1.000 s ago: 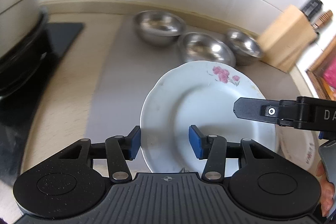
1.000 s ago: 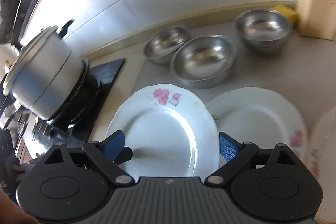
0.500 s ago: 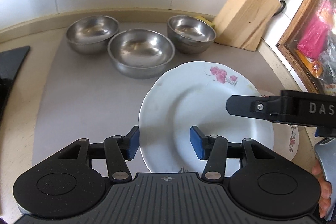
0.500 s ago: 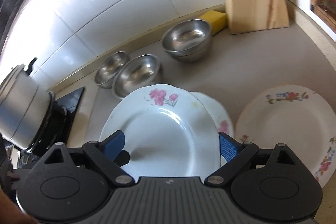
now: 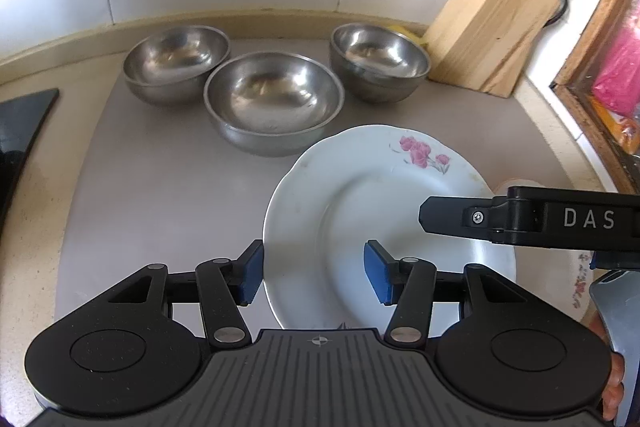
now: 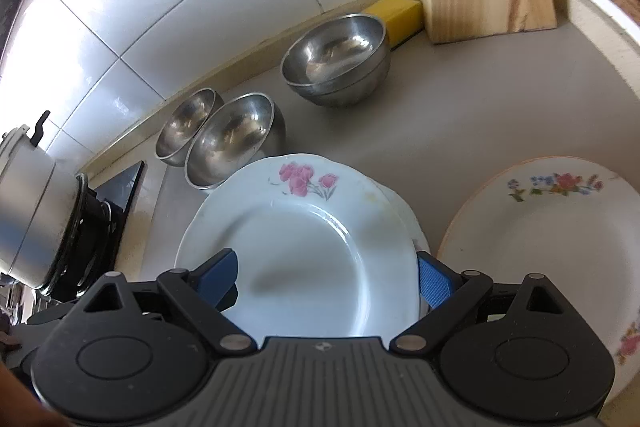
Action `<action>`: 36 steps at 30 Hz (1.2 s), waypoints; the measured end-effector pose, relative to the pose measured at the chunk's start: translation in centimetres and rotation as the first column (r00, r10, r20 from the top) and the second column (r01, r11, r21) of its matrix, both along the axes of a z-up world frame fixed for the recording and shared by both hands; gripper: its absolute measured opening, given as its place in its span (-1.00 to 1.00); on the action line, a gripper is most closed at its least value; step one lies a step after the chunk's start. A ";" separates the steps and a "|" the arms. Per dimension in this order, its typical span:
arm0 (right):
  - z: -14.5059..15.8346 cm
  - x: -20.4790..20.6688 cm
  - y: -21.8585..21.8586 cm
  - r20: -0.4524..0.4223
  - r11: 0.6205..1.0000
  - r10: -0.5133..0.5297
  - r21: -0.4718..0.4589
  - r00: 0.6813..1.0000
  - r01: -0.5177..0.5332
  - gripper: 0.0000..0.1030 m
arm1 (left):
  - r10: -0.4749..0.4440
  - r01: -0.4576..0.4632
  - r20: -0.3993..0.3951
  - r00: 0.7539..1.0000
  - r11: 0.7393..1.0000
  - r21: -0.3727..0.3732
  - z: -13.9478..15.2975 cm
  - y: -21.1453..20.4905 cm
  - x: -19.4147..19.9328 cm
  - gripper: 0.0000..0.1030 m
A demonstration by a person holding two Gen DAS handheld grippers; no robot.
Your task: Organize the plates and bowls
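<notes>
Steel bowls (image 5: 274,103), three, sit empty on the counter (image 5: 160,187) by the wall. Pink-flowered plate (image 6: 304,251) lies stacked on another plate. Left tongs (image 5: 314,271) open across its rim; right tongs (image 6: 326,277) spread wide around it, not pinching.

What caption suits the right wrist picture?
White pink-flowered plate between the open right gripper, three steel bowls behind.
</notes>
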State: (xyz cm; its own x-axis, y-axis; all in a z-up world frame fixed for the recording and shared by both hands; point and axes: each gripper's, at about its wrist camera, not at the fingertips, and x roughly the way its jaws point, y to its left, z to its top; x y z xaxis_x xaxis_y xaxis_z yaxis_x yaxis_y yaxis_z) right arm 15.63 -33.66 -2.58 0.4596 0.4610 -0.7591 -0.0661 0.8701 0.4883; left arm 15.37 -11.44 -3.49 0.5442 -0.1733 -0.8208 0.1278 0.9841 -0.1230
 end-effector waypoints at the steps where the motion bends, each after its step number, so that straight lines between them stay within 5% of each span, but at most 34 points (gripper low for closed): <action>1: -0.2 0.2 0.1 -0.004 1.000 0.003 0.001 1.000 -0.003 0.36 | 0.006 -0.006 -0.006 1.000 1.000 -0.001 -0.2 0.1 0.2 0.03; 21: -1.2 1.3 2.1 0.017 0.991 0.037 -0.133 0.999 -0.035 0.36 | 0.021 -0.022 -0.059 0.998 1.000 -0.019 -1.9 0.6 1.9 -0.06; 36: -1.0 1.4 2.3 0.078 0.978 0.050 -0.208 0.996 -0.033 0.37 | 0.046 -0.046 0.017 0.999 0.999 0.004 0.0 0.9 0.3 0.15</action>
State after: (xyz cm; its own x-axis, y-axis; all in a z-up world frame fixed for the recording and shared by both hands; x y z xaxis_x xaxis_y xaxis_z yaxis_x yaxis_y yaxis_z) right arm 17.05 -31.35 -3.59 0.5078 0.3189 -0.8003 -0.1369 0.9470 0.2905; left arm 15.68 -10.59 -3.45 0.5651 -0.1439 -0.8124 0.0845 0.9896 -0.1165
